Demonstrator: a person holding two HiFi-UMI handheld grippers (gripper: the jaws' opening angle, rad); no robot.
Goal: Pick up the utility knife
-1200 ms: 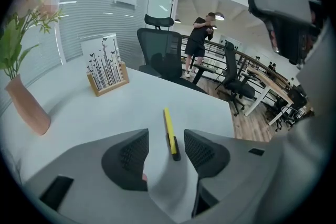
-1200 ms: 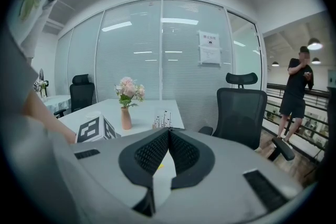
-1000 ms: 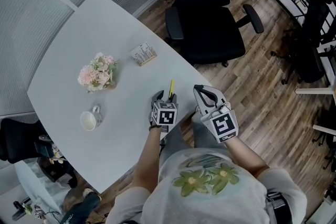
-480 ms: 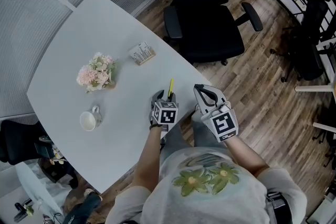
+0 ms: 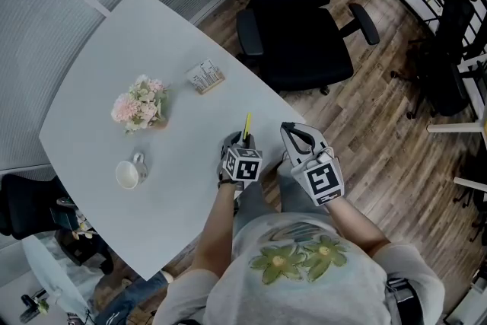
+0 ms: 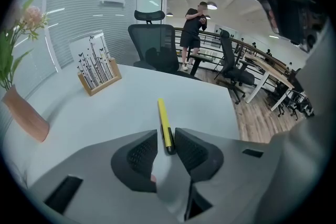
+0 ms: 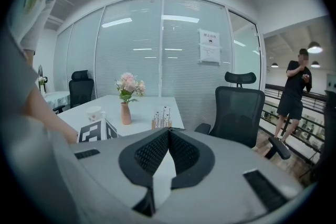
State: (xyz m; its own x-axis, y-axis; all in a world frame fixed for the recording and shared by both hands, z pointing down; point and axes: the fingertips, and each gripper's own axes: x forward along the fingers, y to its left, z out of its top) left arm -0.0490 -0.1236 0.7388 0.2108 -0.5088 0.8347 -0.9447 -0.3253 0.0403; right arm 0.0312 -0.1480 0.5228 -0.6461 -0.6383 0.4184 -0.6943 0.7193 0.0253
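Observation:
The yellow utility knife (image 5: 246, 125) lies on the white table (image 5: 106, 57) near its right edge, pointing away from me. In the left gripper view the utility knife's (image 6: 164, 126) dark near end sits between the jaws of my left gripper (image 6: 166, 136). Those jaws are closing on it, and a thin gap still shows at the left pad. Seen from the head view, the left gripper (image 5: 239, 139) points steeply down over the knife's near end. My right gripper (image 5: 293, 130) hovers off the table edge to the right; its jaw tips (image 7: 168, 131) meet with nothing between them.
A vase of pink flowers (image 5: 139, 104), a white mug (image 5: 130, 174) and a wooden card holder (image 5: 206, 78) stand on the table's left and middle. A black office chair (image 5: 297, 19) stands just beyond the table's far right edge. A person (image 6: 194, 34) stands far off.
The left gripper's jaws have narrowed from wide open to close around the knife's near end, and the gripper has rolled slightly. The right gripper has not moved.

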